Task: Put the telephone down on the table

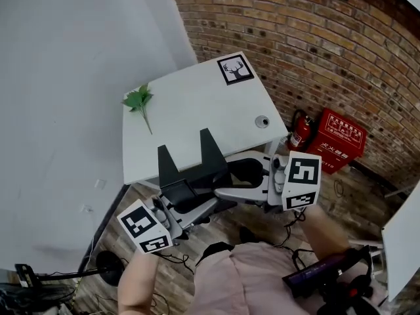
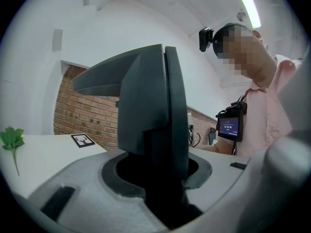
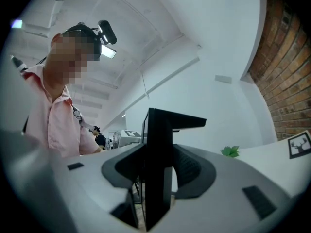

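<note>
No telephone shows in any view. In the head view my left gripper (image 1: 165, 159) and right gripper (image 1: 209, 143) are held side by side just short of the white table's (image 1: 197, 104) near edge, with their black jaws pointing toward it. In the left gripper view the left gripper (image 2: 164, 72) has its two dark jaws pressed together along a seam, with nothing between them. The right gripper (image 3: 147, 120) appears edge-on in the right gripper view. Its jaws stand very close with nothing visible between them, and I cannot tell whether they touch.
On the table lie a green leaf sprig (image 1: 139, 100), a deer marker card (image 1: 235, 69) at the far corner and a round cable hole (image 1: 262, 121). A fire extinguisher (image 1: 300, 131) and a red box (image 1: 341, 140) stand by the brick wall on the right. A white wall runs along the left.
</note>
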